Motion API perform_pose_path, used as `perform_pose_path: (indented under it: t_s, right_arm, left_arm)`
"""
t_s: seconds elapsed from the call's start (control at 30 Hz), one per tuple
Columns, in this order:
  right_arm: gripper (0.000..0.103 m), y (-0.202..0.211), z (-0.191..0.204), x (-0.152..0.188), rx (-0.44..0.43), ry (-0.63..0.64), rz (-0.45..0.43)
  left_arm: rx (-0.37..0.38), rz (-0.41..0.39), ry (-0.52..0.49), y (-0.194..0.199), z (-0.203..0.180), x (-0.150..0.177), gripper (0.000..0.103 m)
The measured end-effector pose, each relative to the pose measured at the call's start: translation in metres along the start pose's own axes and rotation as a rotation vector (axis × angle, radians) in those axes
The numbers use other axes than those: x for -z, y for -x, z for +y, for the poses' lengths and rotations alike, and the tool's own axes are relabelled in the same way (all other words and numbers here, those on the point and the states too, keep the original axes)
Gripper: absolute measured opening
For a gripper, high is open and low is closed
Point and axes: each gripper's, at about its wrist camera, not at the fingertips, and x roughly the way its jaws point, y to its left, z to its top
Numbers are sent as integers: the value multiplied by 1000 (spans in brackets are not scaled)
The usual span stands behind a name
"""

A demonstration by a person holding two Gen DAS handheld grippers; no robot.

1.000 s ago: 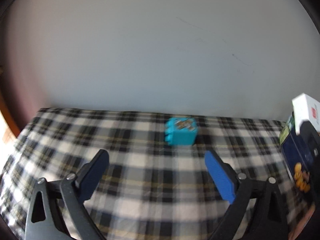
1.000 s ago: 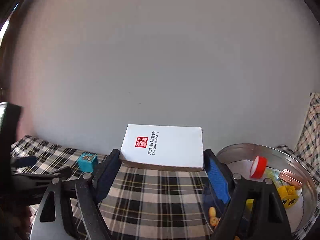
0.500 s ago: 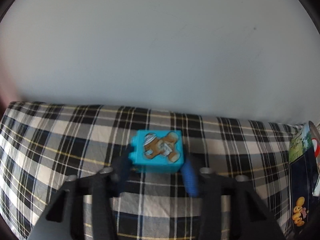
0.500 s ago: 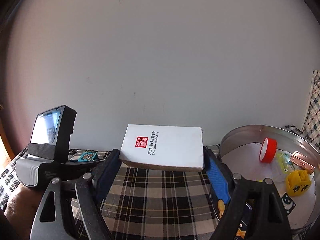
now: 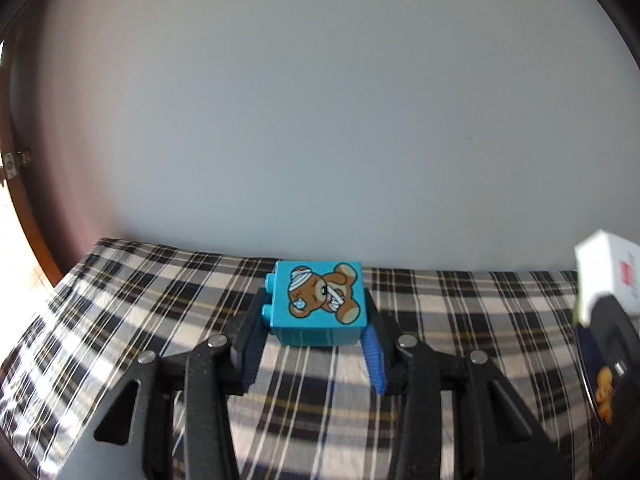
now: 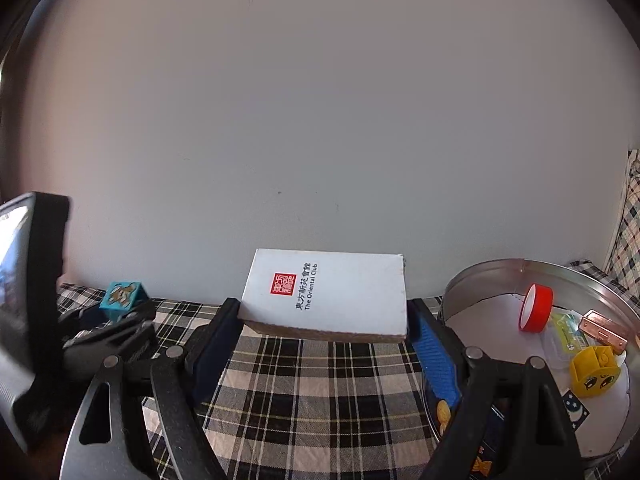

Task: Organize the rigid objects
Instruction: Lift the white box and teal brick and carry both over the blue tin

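Observation:
My left gripper (image 5: 316, 320) is shut on a turquoise toy block (image 5: 318, 300) with a bandaged teddy bear printed on its face, and holds it above the plaid cloth (image 5: 160, 292). The block also shows at the left of the right wrist view (image 6: 122, 296). My right gripper (image 6: 324, 320) is shut on a flat white box (image 6: 328, 292) with a red seal and black lettering, held level above the cloth. The white box shows at the right edge of the left wrist view (image 5: 604, 280).
A round metal tray (image 6: 500, 272) sits at the right; in it are a red tape roll (image 6: 534, 306), a yellow toy block (image 6: 594, 370), a copper clip (image 6: 604, 328) and a small packet. A pale wall stands close behind the table.
My left gripper closed on the turquoise block and lifted it off the cloth. My right gripper kept hold of the white box and shifted slightly.

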Motion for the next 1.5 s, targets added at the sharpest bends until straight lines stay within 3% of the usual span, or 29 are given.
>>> perform_pose_path:
  t_s: [0.57, 1.5]
  right_arm:
    - [84, 42, 6, 13, -15, 51, -53]
    - [84, 98, -25, 31, -10, 110, -80]
  left_arm:
    - [17, -19, 9, 76, -19, 32, 41]
    - [53, -46, 2, 103, -33, 55, 41]
